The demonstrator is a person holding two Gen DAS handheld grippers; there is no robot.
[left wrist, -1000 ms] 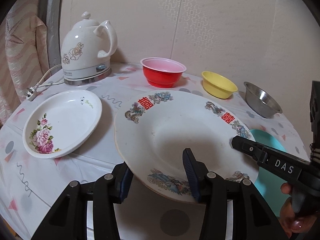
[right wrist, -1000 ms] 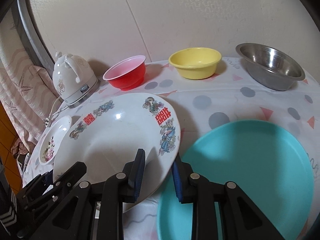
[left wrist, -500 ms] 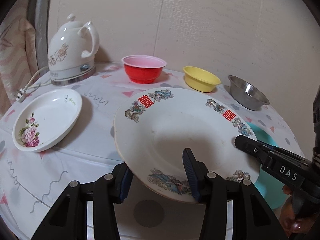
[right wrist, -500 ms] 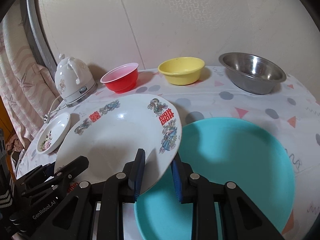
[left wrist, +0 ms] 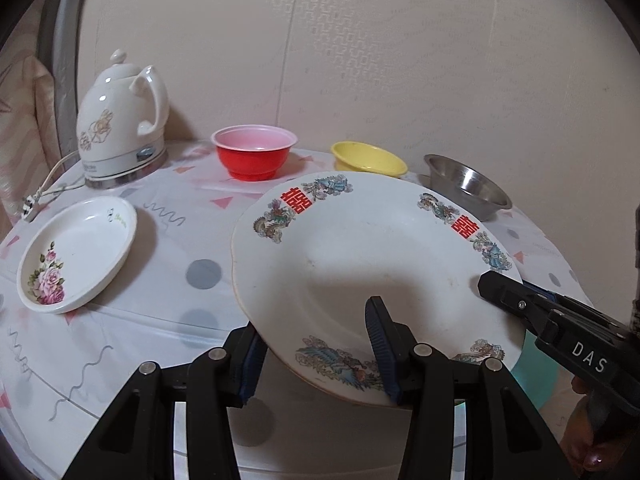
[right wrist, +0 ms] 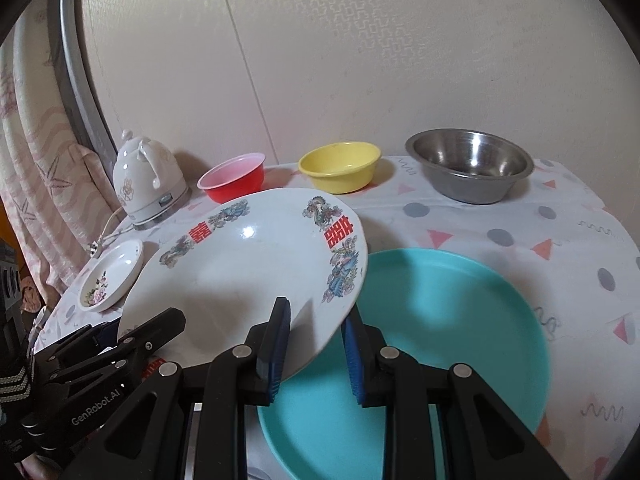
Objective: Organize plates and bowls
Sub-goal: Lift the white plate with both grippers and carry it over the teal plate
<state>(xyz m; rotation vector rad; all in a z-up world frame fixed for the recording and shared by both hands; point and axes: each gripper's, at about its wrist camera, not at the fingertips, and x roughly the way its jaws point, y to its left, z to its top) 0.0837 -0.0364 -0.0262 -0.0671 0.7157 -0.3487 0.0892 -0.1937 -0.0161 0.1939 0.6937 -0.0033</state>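
Jaws: we have both sets clenched on the rim of one large white plate (left wrist: 376, 264) with red characters and dragon motifs, the left gripper (left wrist: 316, 344) biting its near edge at 6 o'clock in the left wrist view, the right gripper (right wrist: 314, 344) biting its near right edge in the right wrist view. We hold the plate lifted and tilted, its right side overhanging the teal plate (right wrist: 448, 320), which lies flat on the counter (right wrist: 480, 216) at 5 o'clock in the right wrist view. At 9 o'clock in the left wrist view we note a small white rose-printed dish (left wrist: 76, 252), well apart from the held plate. Along the far edge, left to right: a white ceramic kettle (left wrist: 120, 120) at 10 o'clock, a red bowl (left wrist: 254, 156), a yellow bowl (left wrist: 370, 158), and a steel bowl (left wrist: 468, 184) at 2 o'clock, each standing separately. The counter carries a white cloth with grey dots and pink triangles.
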